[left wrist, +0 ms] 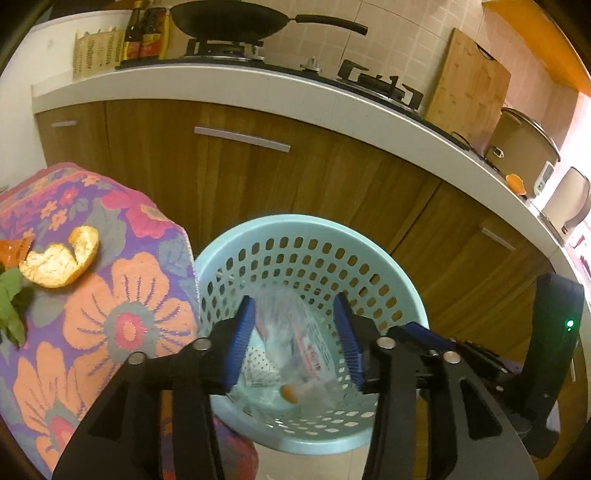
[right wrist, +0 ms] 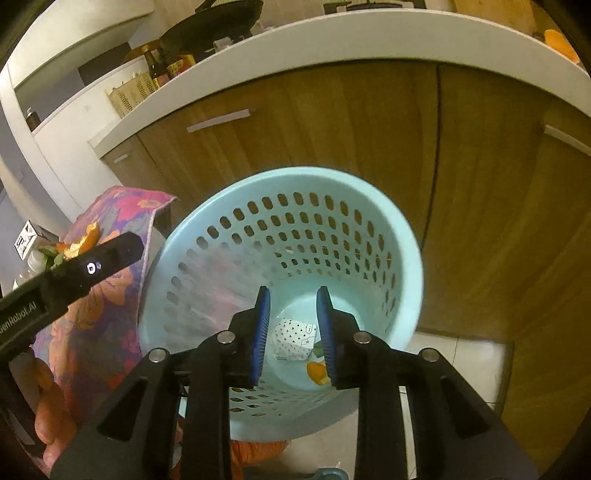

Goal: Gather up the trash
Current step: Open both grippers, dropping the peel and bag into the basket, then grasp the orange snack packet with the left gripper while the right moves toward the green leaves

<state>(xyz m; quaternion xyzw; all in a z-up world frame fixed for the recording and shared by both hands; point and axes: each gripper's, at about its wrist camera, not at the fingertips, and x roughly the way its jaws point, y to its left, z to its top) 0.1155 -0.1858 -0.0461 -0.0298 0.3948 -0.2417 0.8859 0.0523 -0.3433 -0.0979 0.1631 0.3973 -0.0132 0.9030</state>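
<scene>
A light blue perforated basket stands on the floor by the cabinets; it also shows in the right wrist view. My left gripper is open above it, and a clear plastic bag hangs blurred between the fingers, over the basket. A dotted white wrapper and an orange peel piece lie at the basket bottom. My right gripper is open and empty over the basket. Orange peel and green leaves lie on the flowered cloth.
Wooden cabinets with a white counter stand behind the basket. On the counter are a wok, sauce bottles, a cutting board, a rice cooker and another peel.
</scene>
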